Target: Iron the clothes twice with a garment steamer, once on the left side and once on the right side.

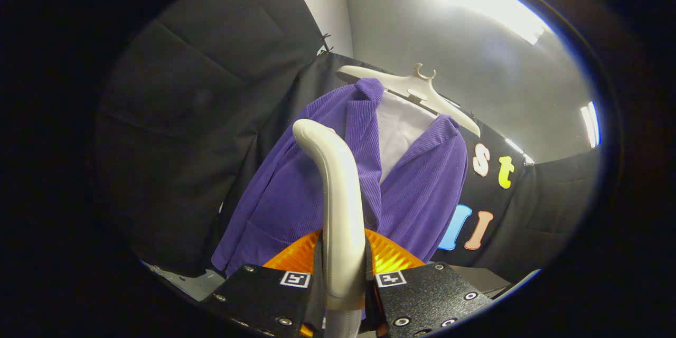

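The gripper [342, 282] was closed on the cream handle of the garment steamer [338, 206], with both black fingers [274, 290] pressed against the handle's sides, one from 9 o'clock and one from 3 o'clock. The handle rose straight out from between the fingers toward 12 o'clock and curved over at its top toward 11 o'clock. Behind the handle, just beyond the fingertips, the steamer's orange translucent part [393, 259] spread out to both sides.

Beyond the steamer, at 12 o'clock from the gripper, hung the purple ribbed jacket [422, 190], its front open over a white lining [396, 137]. The steamer's handle overlapped the jacket's front in the view; whether the steamer touched the cloth could not be told. The jacket hung on a cream hanger [412, 87], which sat at 12 o'clock above the collar, tilted down toward 3 o'clock.
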